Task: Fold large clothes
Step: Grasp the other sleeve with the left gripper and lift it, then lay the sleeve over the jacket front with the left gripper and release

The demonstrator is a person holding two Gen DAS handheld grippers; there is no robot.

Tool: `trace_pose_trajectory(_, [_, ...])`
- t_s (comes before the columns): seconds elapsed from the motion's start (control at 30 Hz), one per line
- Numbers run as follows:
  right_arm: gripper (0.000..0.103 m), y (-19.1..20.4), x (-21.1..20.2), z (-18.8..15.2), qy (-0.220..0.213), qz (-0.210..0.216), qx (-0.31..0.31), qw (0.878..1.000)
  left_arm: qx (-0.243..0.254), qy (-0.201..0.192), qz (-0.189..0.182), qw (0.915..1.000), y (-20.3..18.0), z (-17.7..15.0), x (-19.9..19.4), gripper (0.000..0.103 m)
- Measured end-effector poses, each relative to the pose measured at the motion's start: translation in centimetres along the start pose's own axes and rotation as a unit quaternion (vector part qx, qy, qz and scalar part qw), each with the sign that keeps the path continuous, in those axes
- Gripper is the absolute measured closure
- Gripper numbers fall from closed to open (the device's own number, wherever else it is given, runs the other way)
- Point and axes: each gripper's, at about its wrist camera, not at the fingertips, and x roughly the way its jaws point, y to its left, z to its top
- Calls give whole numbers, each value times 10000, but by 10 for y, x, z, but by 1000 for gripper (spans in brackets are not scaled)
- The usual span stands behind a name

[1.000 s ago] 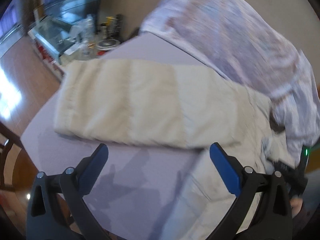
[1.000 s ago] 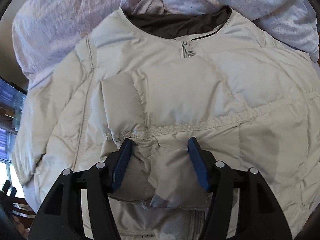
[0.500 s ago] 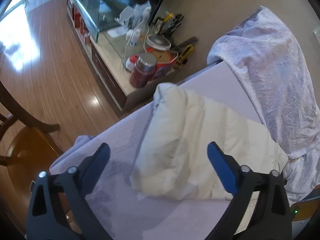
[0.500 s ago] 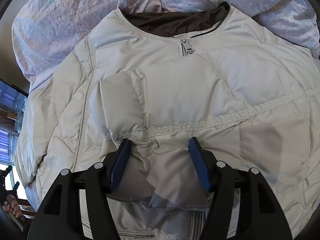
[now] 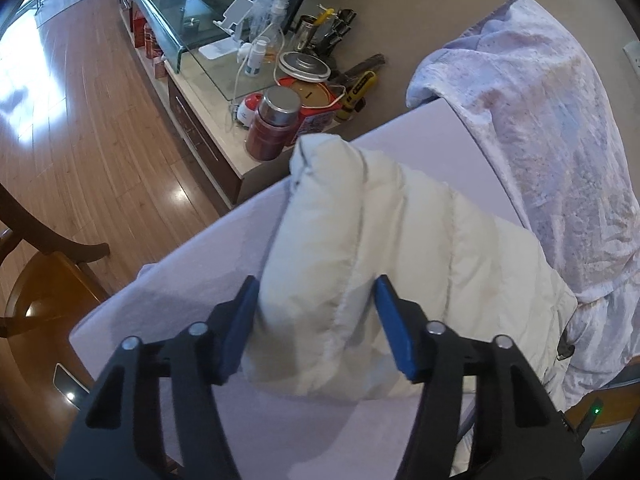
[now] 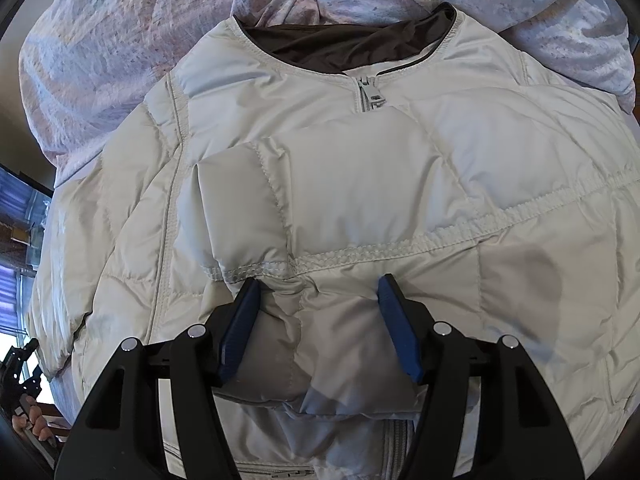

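A wooden floor (image 5: 80, 152) and a low glass-topped cabinet (image 5: 208, 76) crowded with jars lie left of the pale lilac table (image 5: 224, 264), where a cream puffer jacket (image 6: 360, 184) is spread. The left gripper (image 5: 316, 320) tilts steeply down; its jaws have just been closing and now pinch the jacket's sleeve (image 5: 340, 240). The right gripper (image 6: 318, 326) points down, pads squeezing a bunched sleeve on the jacket's front. A rumpled lilac sheet (image 5: 552, 128) lies beyond.

Jacket (image 6: 360, 184) hem cut off by the lower frame edge.
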Motion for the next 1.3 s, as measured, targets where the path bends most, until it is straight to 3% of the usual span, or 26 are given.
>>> trace_pose_trajectory(0.1, [39,0,0,0,-8,-11,-12,10000,-5,-39,9,10000,-2,-3,1,57])
trace_pose_trajectory(0.17, [39,0,0,0,-16,-19,-21,10000,-66,-48,-70,9999,-1,-4,2,72])
trace_pose_trajectory(0.27, [39,0,-1,-1,-25,-19,-23,10000,-9,-108,-118,9999,-8,-5,-1,85])
trace_pose_trajectory(0.37, [39,-1,-1,-1,-13,39,-7,10000,124,-200,-190,9995,-21,-4,-11,91])
trace_pose_trajectory(0.57, [39,-16,-11,0,-6,423,181,9989,593,-641,-885,9922,-76,-1,-62,91])
trace_pose_trajectory(0.77, [33,-40,-33,-7,-115,801,372,9960,1333,-871,-1922,9683,-164,-23,-116,92])
trace_pose_trajectory(0.93, [31,-65,-56,-14,-242,1030,563,9928,1960,-719,-2648,9414,-242,-61,-138,92])
trace_pose_trajectory(1.13, [27,-105,-81,-23,-500,1022,836,9900,2691,-331,-3180,9085,-320,-115,-142,92])
trace_pose_trajectory(1.3, [27,-136,-88,-34,-596,938,1087,9878,3265,184,-3344,8839,-368,-169,-123,92])
